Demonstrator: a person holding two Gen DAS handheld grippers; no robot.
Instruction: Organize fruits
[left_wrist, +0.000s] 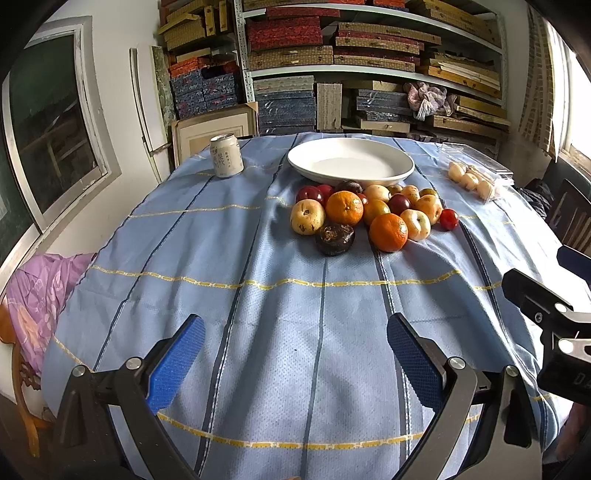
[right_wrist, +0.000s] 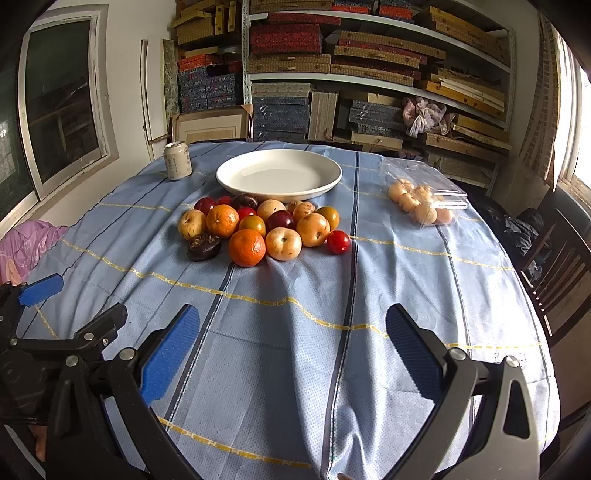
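1. Left wrist view: your left gripper (left_wrist: 295, 358) hangs low over the near part of the blue striped tablecloth (left_wrist: 258, 258), jaws spread wide apart with nothing between the blue pads.
2. Right wrist view: your right gripper (right_wrist: 291, 343) sits in much the same pose, jaws wide apart and empty, over the near cloth. The left gripper's black frame shows at the lower left edge of this view.
3. The fruits (right_wrist: 266, 225) lie in a tight cluster on the cloth, just in front of the white plate (right_wrist: 279, 175) and well ahead of both grippers.
4. In that cluster you can pick out two oranges: one at the front (right_wrist: 246, 247) and one further back on the left (right_wrist: 222, 220). A dark, wrinkled fruit (right_wrist: 204, 246) sits at the front left, just beside the front orange.
5. A small red fruit (right_wrist: 338, 242) lies at the right end of the cluster, beside a pale yellow round fruit (right_wrist: 283, 243).
6. The plate holds nothing; its near rim is close against the rearmost fruits, though you cannot tell whether they touch it.
7. A white drink can (left_wrist: 226, 155) stands upright at the far left of the table, apart from the plate.
8. A clear plastic box (right_wrist: 424, 195) of pale round fruits lies open at the far right, well apart from the cluster.
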